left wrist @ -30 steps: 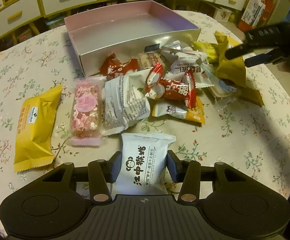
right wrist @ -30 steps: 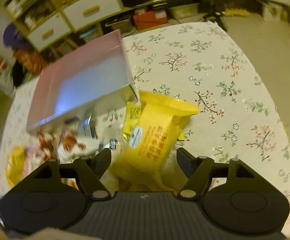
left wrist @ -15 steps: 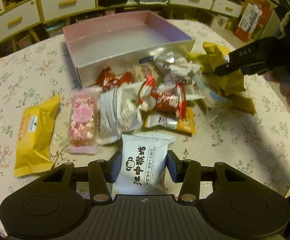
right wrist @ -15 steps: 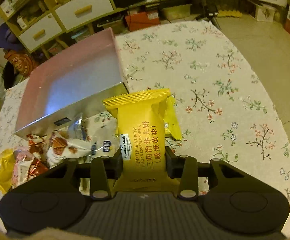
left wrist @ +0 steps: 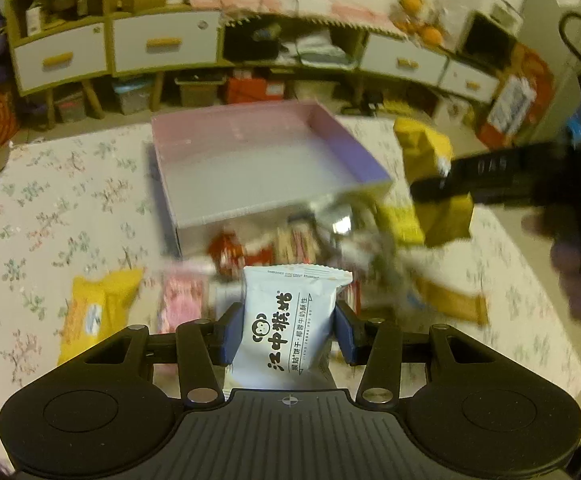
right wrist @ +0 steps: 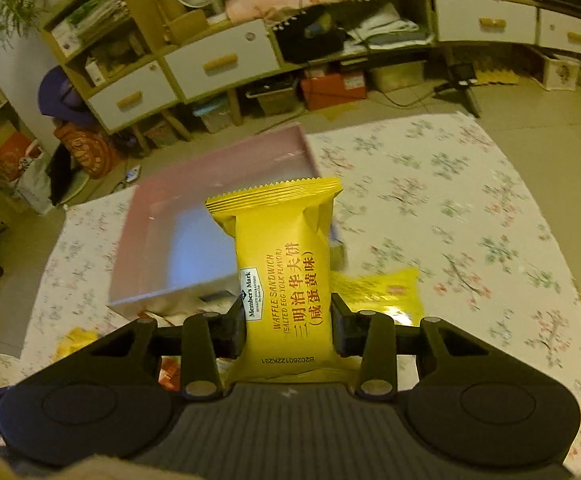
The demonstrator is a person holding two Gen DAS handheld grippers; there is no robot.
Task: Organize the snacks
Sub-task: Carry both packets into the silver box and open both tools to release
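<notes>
**Yellow and white packets lifted, box not yet loaded**

Yellow waffle sandwich packet [right wrist: 286,276] is clamped in the right hand-held gripper [right wrist: 288,322], whose jaws have just closed on it. White biscuit packet [left wrist: 290,320] is clamped in the left hand-held gripper [left wrist: 289,334]. Pink box [left wrist: 258,168] lies ahead, empty. Risk: both carried together may collide over the box; slick wrappers may slip. Snack pile [left wrist: 310,240] remains on the worktop [left wrist: 70,208].

White snack packet [left wrist: 290,320], yellow waffle packet [right wrist: 286,264], pink box [left wrist: 258,160], floral tablecloth [right wrist: 450,208]
</notes>
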